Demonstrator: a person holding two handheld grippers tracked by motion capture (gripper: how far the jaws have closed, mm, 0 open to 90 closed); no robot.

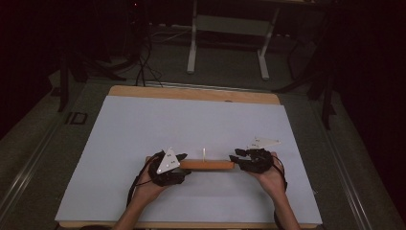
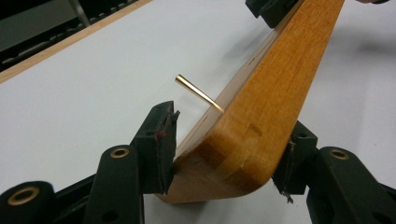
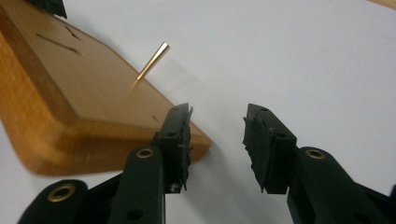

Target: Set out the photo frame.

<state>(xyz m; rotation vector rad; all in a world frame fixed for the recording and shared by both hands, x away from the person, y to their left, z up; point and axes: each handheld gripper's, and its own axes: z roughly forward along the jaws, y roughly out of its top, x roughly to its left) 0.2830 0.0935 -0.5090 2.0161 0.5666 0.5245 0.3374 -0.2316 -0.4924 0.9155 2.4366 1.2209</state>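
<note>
1. Judged the step as taking hold of the wooden board (image 1: 207, 165) at both ends, low on the white surface (image 1: 191, 124) near the front edge.
2. Left tongs (image 2: 224, 154) seen clamped on the board's near end.
3. Right tongs (image 3: 217, 140) stood apart beside the other corner; better shifted sideways until straddling the edge, then closed squarely.
4. From above, a thin brass pin (image 1: 204, 153) stood up mid-board; up close, faint slots in the top face.
</note>
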